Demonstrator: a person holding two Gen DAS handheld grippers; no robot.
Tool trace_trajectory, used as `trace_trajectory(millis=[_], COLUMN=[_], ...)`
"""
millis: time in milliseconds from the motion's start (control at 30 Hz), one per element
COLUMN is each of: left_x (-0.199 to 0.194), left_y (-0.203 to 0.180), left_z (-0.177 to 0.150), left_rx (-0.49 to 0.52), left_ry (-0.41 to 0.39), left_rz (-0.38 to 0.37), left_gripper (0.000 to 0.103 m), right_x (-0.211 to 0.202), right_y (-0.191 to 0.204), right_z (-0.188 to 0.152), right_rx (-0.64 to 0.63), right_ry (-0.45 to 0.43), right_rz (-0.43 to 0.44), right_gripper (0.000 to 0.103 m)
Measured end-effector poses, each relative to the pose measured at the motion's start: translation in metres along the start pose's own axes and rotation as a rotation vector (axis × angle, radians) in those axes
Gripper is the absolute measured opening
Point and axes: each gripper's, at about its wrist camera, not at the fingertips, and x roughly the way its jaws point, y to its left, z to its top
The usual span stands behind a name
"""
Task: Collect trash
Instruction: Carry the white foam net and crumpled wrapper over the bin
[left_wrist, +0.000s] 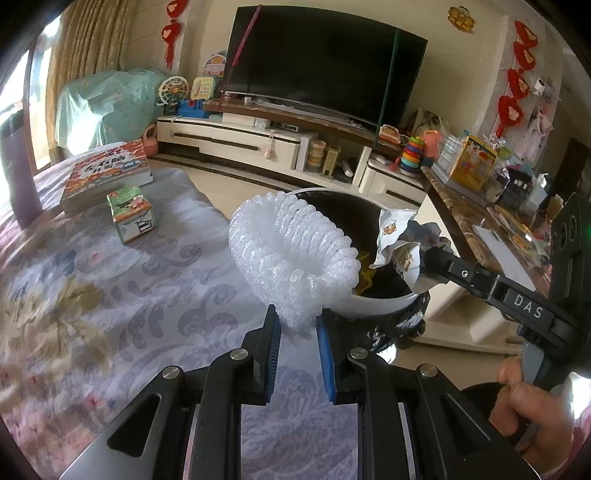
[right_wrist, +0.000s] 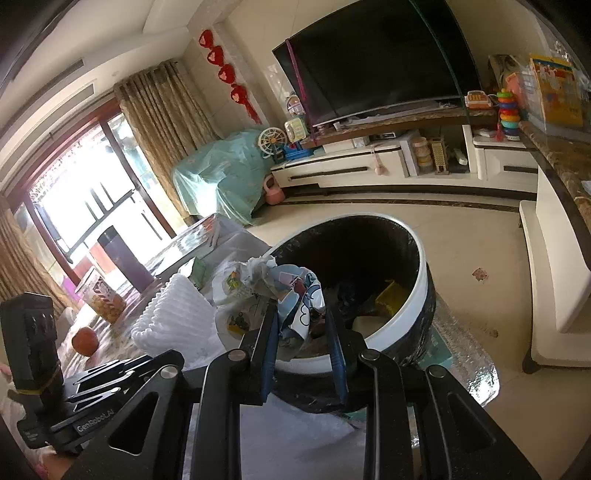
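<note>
My left gripper (left_wrist: 298, 321) is shut on a white foam net sleeve (left_wrist: 291, 254), which curls up above the patterned tablecloth (left_wrist: 110, 295) beside the bin. The round bin (left_wrist: 373, 306) has a white rim and a black liner, with yellow scraps inside. My right gripper (right_wrist: 301, 332) is shut on a crumpled printed wrapper (right_wrist: 291, 291) held over the near rim of the bin (right_wrist: 417, 306). In the left wrist view that wrapper (left_wrist: 397, 240) hangs above the bin from the right gripper (left_wrist: 421, 269). The foam sleeve (right_wrist: 173, 314) shows at left in the right wrist view.
A picture book (left_wrist: 107, 171) and a small green carton (left_wrist: 131, 214) lie on the table. A purple cup (right_wrist: 123, 258), a snack canister (right_wrist: 101, 299) and an orange fruit (right_wrist: 85, 340) stand further along it. A TV stand (left_wrist: 258, 136) and a cluttered side counter (left_wrist: 491, 206) border the floor.
</note>
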Motion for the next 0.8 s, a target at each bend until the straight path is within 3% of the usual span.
trace_trajectory(millis=[800], left_x=[0.022], left_y=[-0.020], left_z=[0.026], left_rx=[0.048], left_ry=[0.003], left_rz=[-0.002], left_gripper=[0.018], right_x=[0.014], right_y=[-0.012], right_z=[0.016], right_rx=[-0.020], right_ry=[0.020], right_rz=[-0.037], right_gripper=[0.026])
